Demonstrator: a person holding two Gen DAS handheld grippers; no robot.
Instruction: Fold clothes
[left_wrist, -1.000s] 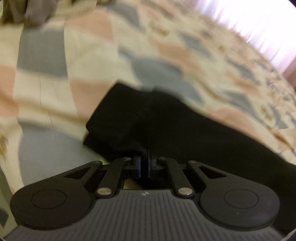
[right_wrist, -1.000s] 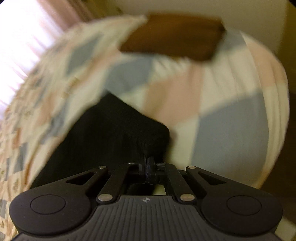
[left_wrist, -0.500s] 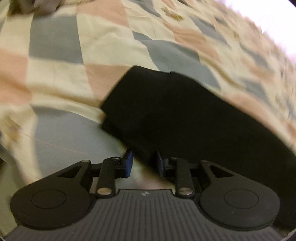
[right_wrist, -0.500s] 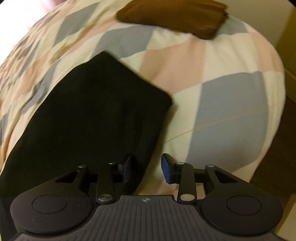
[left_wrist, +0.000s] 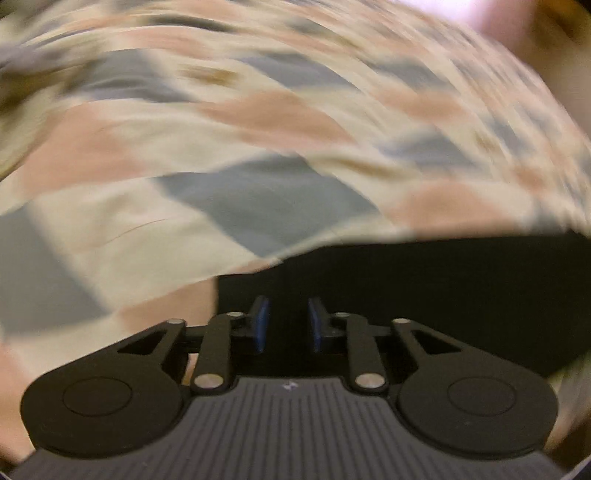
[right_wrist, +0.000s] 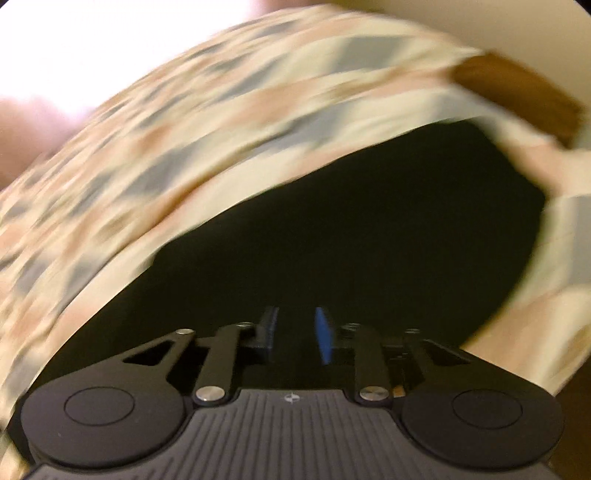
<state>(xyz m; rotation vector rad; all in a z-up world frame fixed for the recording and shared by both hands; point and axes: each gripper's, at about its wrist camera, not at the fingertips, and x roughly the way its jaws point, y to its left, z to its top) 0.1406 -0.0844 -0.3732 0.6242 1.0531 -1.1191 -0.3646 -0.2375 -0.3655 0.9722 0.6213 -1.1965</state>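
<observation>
- Left gripper (left_wrist: 285, 322): its two blue-padded fingers (left_wrist: 260, 321) stand a little apart with a clear gap; the jaws have just been closing. Nothing is pinched between them; black cloth lies behind the gap, and whether the tips touch it cannot be told.
- Right gripper (right_wrist: 297, 334): two fingers, also parted by a narrow gap, the jaws likewise just closing in. They grasp nothing; the tips hover over dark cloth.
- One black garment (left_wrist: 424, 295) (right_wrist: 351, 240) shows in both views. In the left wrist view it lies spread along the lower right, its left edge just beside the gripper's left finger. In the right wrist view it fills the middle of the picture as one broad dark sheet, directly beneath and ahead of the fingers.
- One brown garment (right_wrist: 517, 90), apparently folded, sits at the upper right of the right wrist view, beyond the far end of the black one and close to it; blur hides whether they touch.
- One patchwork bedspread (left_wrist: 184, 166) (right_wrist: 184, 147) in cream, pink and grey-blue patches lies under everything; both garments rest on it.
- Both views are heavily smeared, so folds and seams cannot be made out.
</observation>
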